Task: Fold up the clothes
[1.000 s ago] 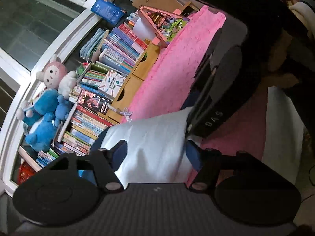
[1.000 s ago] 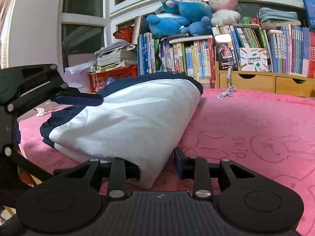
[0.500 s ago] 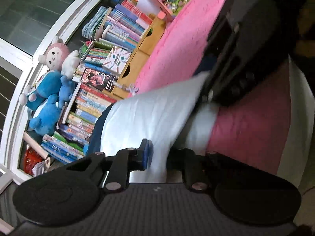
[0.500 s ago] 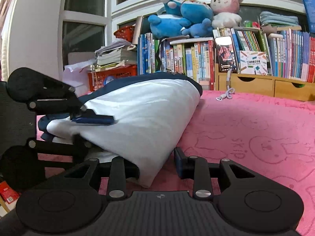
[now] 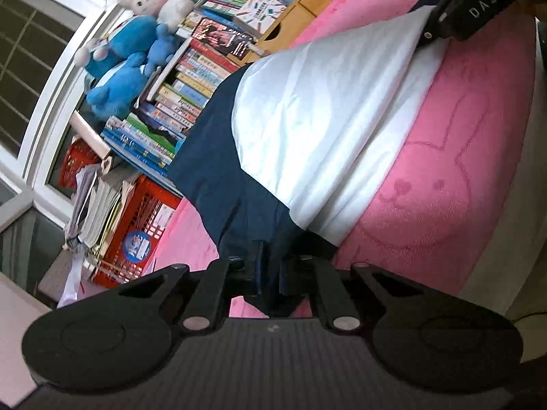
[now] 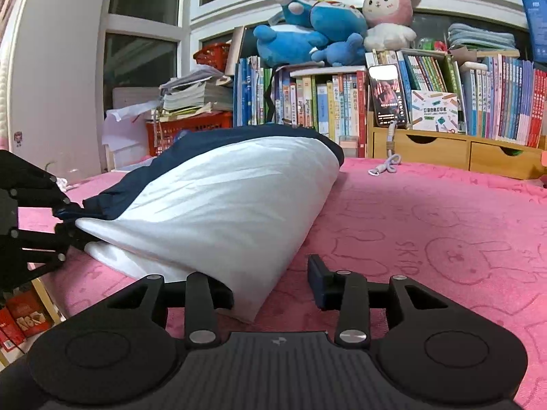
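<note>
A folded white and navy garment [image 5: 324, 112] lies on the pink rabbit-print blanket [image 5: 461, 157]. My left gripper [image 5: 270, 273] is shut on the navy edge at the garment's near end. In the right wrist view it shows at the far left [image 6: 66, 218], pinching that same navy edge. My right gripper [image 6: 270, 287] sits at the white end of the garment [image 6: 222, 212], and its jaws are opening. The white fold's corner lies between them against the left finger [image 6: 218, 294]. The right finger [image 6: 318, 283] stands apart from the cloth.
Behind the blanket stands a bookshelf [image 6: 342, 102] with plush toys [image 6: 324, 24] on top, and wooden drawers [image 6: 444, 150] to the right. A red basket [image 6: 191, 130] holds stacked papers at the back left. A phone cord [image 6: 386, 165] lies on the blanket.
My left gripper slid along the garment from its white part to the navy end and shut there. The right gripper stayed in place and its jaws widened off the white corner.
</note>
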A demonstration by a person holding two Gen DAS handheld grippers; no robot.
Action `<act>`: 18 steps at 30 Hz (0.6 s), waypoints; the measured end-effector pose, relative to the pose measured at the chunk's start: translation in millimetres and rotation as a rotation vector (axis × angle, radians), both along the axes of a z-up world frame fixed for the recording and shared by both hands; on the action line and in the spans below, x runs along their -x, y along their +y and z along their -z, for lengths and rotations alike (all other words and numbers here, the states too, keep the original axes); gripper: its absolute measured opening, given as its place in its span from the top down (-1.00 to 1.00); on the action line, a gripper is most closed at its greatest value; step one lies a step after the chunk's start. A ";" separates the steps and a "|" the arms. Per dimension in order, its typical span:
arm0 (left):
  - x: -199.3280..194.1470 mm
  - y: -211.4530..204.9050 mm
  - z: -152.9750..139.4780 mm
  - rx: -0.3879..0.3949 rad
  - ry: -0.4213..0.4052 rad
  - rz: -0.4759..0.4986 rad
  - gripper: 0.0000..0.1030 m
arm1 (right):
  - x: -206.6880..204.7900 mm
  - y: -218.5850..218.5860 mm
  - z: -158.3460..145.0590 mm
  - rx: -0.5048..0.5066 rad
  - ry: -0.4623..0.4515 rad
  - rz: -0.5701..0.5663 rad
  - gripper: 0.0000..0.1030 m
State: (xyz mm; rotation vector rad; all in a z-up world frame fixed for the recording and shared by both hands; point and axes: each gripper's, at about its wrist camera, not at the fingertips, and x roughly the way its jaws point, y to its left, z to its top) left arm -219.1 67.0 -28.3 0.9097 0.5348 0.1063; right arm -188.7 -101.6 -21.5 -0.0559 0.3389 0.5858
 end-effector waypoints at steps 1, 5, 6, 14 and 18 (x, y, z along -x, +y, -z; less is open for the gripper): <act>0.0 0.5 -0.3 0.004 -0.004 0.000 0.84 | 0.3 0.6 -0.1 0.006 -0.004 0.003 0.19; 1.2 3.7 -1.3 0.018 -0.014 0.006 0.84 | 0.6 1.6 -0.5 0.033 -0.017 0.006 0.12; 0.9 5.0 -1.1 0.018 -0.015 0.008 0.84 | 1.3 1.9 -0.5 0.046 -0.024 0.007 0.10; 2.2 6.1 0.8 0.022 -0.017 0.027 0.88 | 11.4 16.9 -7.3 0.300 -0.170 -0.001 -0.16; 2.6 9.3 0.7 0.047 -0.029 0.012 0.89 | 21.7 27.5 -10.6 0.304 -0.190 -0.026 0.20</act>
